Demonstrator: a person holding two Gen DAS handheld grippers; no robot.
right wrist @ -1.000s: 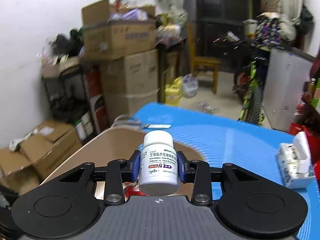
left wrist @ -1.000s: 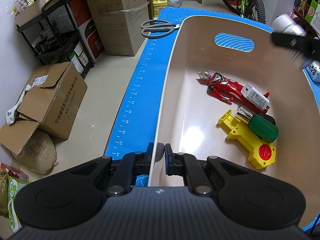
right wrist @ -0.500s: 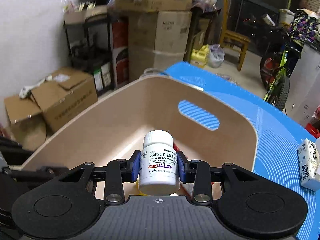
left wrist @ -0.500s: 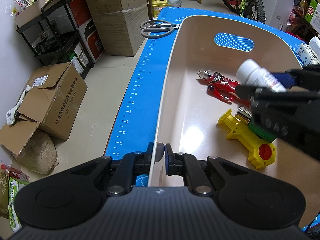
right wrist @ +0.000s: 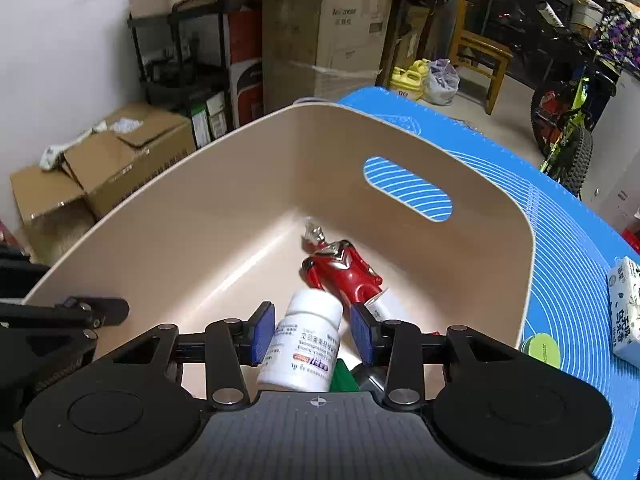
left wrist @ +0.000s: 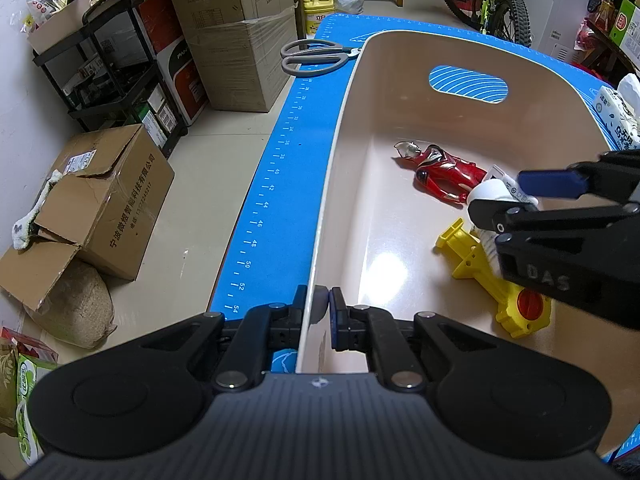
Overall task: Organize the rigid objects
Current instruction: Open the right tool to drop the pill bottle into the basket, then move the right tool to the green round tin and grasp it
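Note:
A beige bin (left wrist: 332, 184) stands on the blue mat (left wrist: 288, 152). My left gripper (left wrist: 318, 312) is shut on the bin's near rim. My right gripper (right wrist: 314, 330) is inside the bin with its jaws open; it shows from the side in the left wrist view (left wrist: 532, 200). A white pill bottle (right wrist: 304, 344) sits tilted between the open pads, free of them. In the bin lie a red toy figure (left wrist: 444, 172), a yellow toy (left wrist: 492, 280) and a green-handled tool (right wrist: 344, 376). A white charger is mostly hidden by the right gripper.
Grey scissors (left wrist: 312, 56) lie on the mat beyond the bin's far left corner. A tissue pack (right wrist: 624, 312) and a green lid (right wrist: 542, 346) lie on the mat right of the bin. Cardboard boxes (left wrist: 108, 200) and a shelf stand on the floor to the left.
My right gripper has lowered into the bin and opened its jaws, letting go of the pill bottle, which now tilts. My left gripper has kept its hold on the rim.

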